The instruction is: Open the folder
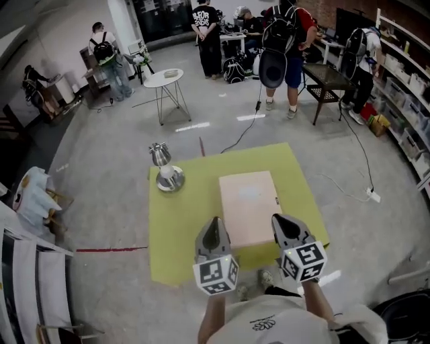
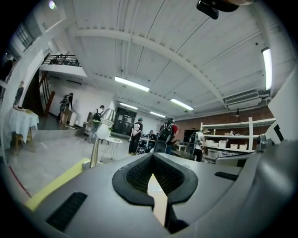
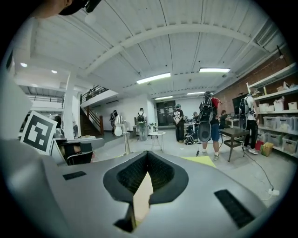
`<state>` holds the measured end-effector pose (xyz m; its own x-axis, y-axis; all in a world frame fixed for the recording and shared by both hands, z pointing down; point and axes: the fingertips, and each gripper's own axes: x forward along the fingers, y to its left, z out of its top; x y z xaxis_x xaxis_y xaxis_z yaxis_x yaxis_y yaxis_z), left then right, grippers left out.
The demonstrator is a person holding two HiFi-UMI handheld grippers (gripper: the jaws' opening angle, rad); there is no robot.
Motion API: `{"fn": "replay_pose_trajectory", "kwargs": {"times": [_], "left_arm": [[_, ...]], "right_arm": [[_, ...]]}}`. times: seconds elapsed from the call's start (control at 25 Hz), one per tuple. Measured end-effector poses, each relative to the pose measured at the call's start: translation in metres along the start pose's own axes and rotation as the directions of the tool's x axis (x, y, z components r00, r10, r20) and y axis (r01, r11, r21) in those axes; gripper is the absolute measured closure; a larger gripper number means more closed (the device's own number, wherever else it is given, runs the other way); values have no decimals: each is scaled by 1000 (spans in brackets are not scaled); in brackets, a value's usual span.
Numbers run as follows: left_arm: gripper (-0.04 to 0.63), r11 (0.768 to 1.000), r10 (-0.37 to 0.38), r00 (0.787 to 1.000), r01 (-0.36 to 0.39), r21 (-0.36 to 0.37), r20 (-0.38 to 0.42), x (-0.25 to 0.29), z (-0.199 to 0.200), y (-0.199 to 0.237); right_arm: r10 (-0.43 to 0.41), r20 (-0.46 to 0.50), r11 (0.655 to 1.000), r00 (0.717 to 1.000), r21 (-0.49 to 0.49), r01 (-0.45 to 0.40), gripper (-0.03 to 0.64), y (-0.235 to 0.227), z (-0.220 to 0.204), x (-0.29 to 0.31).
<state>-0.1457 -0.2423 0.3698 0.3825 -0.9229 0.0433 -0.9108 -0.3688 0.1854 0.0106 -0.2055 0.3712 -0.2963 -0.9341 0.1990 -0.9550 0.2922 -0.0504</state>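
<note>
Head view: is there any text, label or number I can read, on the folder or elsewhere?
Nothing is readable in any view.
Folder: small dark mark on its right edge, too small to read.
Background person's black T-shirt: white print, blurred.
Wearer's shirt: small dark logo, too small to read.
Marker cubes on the left gripper and right gripper: square patterns, no letters.

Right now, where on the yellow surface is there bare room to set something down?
Widest bare patch: the near left of the yellow surface, between the lamp and the left gripper. A bare strip lies behind the folder, and a narrower one runs along its right. Crowded: the near edge, where the right gripper also sits at a folder corner.
</note>
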Motion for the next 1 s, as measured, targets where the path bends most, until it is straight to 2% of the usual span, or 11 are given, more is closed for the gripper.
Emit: {"fn": "replay_pose_trajectory", "kwargs": {"times": [0.2,0.4,0.56,0.68,0.8,0.88,0.92,0.96,1.0], "left_arm": [[581,998,54,998,-52,-33,38,-1,13,-1],[581,996,19,999,-23,86,49,7,11,-39],[580,994,2,1000,-4,113,17,10,1,-46],[580,986,1,1000,-2,166,4,18,0,-50],[580,972,-36,999,41,232,-23,29,-1,-60],[572,953,-72,995,90,290,-71,35,-8,-69],[543,938,-94,990,122,325,-101,38,-13,-76],[502,919,-120,984,161,361,-133,40,-18,-83],[478,896,-146,975,202,396,-167,42,-24,-90]], "right_arm": [[99,19,994,995,48,-100,606,-6,4,13],[121,43,988,992,94,-125,606,-31,4,6],[127,56,983,990,123,-133,606,-37,0,2],[144,86,968,986,196,-158,606,-48,-1,-1],[155,113,927,981,326,-184,606,-68,-4,-1],[191,120,879,974,421,-224,606,-79,-11,-3],[217,124,851,968,462,-250,606,-83,-16,-5],[240,129,821,962,501,-272,556,-87,-21,-8],[257,132,790,957,542,-286,532,-92,-27,-10]]}}
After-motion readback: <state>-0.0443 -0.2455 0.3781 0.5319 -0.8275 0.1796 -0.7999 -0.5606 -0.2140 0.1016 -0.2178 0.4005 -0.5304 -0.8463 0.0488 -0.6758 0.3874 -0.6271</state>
